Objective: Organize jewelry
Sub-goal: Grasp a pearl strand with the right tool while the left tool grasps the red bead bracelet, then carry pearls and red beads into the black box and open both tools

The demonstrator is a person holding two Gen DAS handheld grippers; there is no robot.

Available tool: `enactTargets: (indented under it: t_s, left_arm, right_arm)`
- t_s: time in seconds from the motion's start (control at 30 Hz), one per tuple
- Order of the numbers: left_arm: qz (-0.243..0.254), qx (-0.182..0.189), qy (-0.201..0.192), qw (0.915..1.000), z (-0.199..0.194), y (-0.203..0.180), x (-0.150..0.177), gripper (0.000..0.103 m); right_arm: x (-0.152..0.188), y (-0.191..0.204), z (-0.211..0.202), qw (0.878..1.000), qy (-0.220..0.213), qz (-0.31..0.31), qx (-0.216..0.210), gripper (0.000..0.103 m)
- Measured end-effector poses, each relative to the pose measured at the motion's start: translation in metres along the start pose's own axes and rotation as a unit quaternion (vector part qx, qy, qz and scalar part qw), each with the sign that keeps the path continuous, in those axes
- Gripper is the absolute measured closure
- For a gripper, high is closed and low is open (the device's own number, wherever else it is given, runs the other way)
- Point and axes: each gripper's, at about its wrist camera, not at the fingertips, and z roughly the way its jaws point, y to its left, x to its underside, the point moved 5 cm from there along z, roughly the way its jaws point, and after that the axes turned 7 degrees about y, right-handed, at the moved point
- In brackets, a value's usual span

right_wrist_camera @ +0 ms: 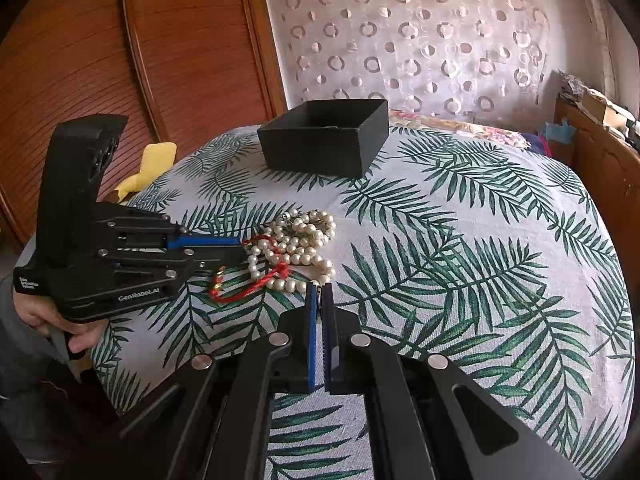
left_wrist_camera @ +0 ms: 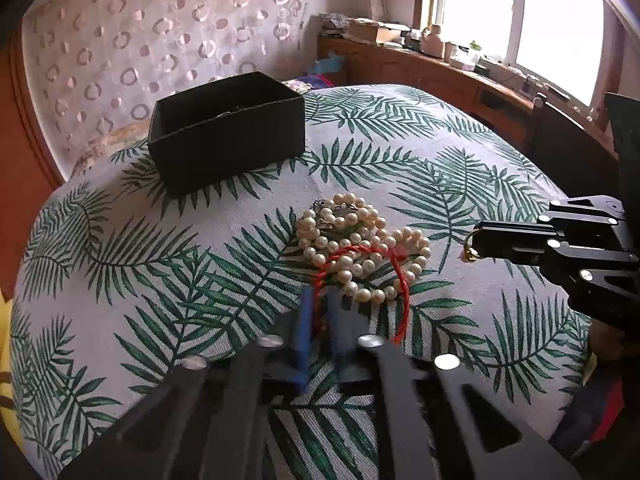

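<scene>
Lying just ahead of the left gripper (left_wrist_camera: 318, 312), the red cord bracelet (left_wrist_camera: 400, 280) is the thing the next move seems to turn on. In the left wrist view its loop begins right at the tips of the jaws, in the lower middle of the frame, and runs up and to the right, over and partly under the pearl necklace (left_wrist_camera: 356, 240). These jaws are nearly closed, with only a narrow gap, and the red cord seems to pass between them, but I cannot tell for sure if it is gripped.

In the right wrist view the right gripper (right_wrist_camera: 320, 300) has its jaws almost together, with only a thin slit. A small dark bit shows in the slit, and in the left wrist view a small gold ring or charm (left_wrist_camera: 470, 246) hangs at its tip, at the right of the frame. So I judge that it holds a small piece.

The pearls form a loose, tangled heap in the middle of the leaf-print surface (left_wrist_camera: 460, 184), with a metal clasp at the upper side. The red cord has small gold beads (right_wrist_camera: 218, 280) at the left of the right wrist view, close under the left gripper. The left gripper is nearer to the cord, the right one nearer to the lower pearls.

The open black box (left_wrist_camera: 228, 132) stands well apart, in the upper left of the left wrist view; something thin and shiny lies inside.
</scene>
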Motion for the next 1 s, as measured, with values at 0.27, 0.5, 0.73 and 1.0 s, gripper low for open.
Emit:
enactTargets:
  t_s: [0.27,0.5,0.73,1.0]
  left_arm:
    - [-0.011,0.013,-0.020,0.9997,-0.015,0.005,0.002,0.101]
    - [-0.019,0.002,-0.059,0.9980,-0.043,0.015,-0.018,0.101]
    - [-0.030,-0.011,-0.082,0.9961,-0.054,0.033,-0.040,0.101]
    - [-0.047,-0.023,-0.096,0.9940,-0.052,0.062,-0.069,0.101]
  right_arm:
    - [-0.005,0.005,-0.002,1.000,-0.003,-0.006,-0.001,0.100]
    - [-0.028,0.012,-0.010,1.000,-0.019,-0.023,0.000,0.100]
    - [-0.062,0.015,-0.008,0.998,-0.032,-0.044,0.004,0.100]
    - [-0.117,0.016,0.004,0.997,-0.054,-0.062,-0.003,0.100]
